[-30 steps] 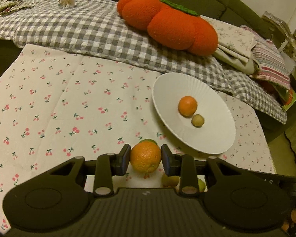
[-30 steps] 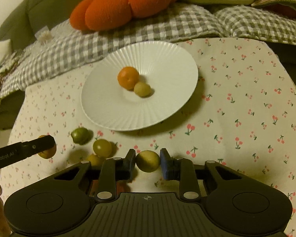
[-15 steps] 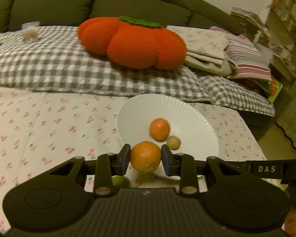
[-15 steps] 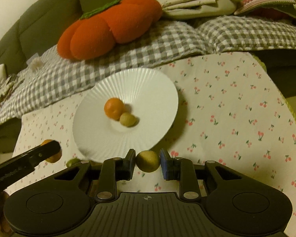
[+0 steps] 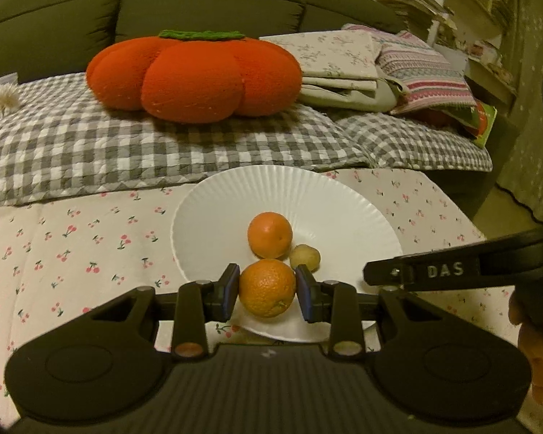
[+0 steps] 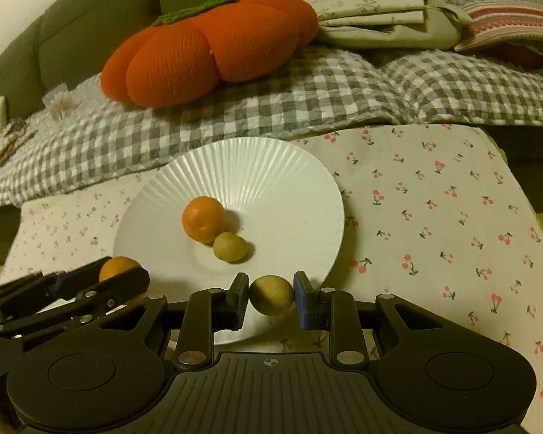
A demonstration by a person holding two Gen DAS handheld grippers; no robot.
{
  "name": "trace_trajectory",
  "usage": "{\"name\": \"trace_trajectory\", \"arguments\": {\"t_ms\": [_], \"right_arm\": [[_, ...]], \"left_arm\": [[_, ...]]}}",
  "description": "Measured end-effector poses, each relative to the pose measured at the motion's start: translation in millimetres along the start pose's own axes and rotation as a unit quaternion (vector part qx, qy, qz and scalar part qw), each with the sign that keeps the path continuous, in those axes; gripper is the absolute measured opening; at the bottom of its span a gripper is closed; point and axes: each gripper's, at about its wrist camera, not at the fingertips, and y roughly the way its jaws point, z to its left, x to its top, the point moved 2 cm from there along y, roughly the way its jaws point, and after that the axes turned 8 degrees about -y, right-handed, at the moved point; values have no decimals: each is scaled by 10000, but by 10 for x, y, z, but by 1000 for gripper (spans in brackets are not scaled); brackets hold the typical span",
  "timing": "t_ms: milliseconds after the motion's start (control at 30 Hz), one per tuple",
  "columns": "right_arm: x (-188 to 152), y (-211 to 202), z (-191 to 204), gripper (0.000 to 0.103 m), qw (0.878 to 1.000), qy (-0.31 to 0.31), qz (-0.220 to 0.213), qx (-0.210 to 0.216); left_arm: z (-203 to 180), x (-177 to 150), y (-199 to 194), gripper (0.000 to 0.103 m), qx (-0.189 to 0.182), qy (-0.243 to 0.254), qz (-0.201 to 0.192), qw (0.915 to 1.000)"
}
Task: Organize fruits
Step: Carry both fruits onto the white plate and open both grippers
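Your left hand-held gripper [image 5: 267, 291] pinched an orange [image 5: 267, 288] between its pads, above the near rim of the white fluted plate [image 5: 344, 199]; your right hand-held gripper [image 6: 270, 296] pinched a small yellow-green fruit [image 6: 271, 295], likewise over the plate's near edge; on the plate lay a second orange [image 6: 203, 219] and a small tan fruit [image 6: 230, 247], touching one another, directly beyond both grippers; the plate stood on your table under a cherry-print cloth [image 6: 434, 217]; behind it lay a grey checked blanket [image 5: 90, 152], an orange pumpkin cushion [image 5: 195, 76], folded linens [image 5: 340, 68] and a striped cloth [image 5: 427, 72], against a dark green sofa [image 5: 72, 18]; the two grippers hung just beside each other, left of right.
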Motion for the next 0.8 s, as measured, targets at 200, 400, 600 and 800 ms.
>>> {"name": "trace_trajectory", "arguments": {"t_ms": [200, 400, 600, 800], "right_arm": [[25, 75, 39, 26, 9999, -153, 0, 5], [42, 59, 20, 38, 9999, -91, -53, -43], [90, -29, -95, 54, 9995, 108, -165, -258], [113, -115, -211, 54, 9985, 416, -231, -288]], "left_arm": [[-9, -67, 69, 35, 24, 149, 49, 9999], [21, -42, 5, 58, 61, 60, -29, 10000], [105, 38, -102, 58, 33, -288, -13, 9996], [222, 125, -254, 58, 327, -512, 92, 9981]]}}
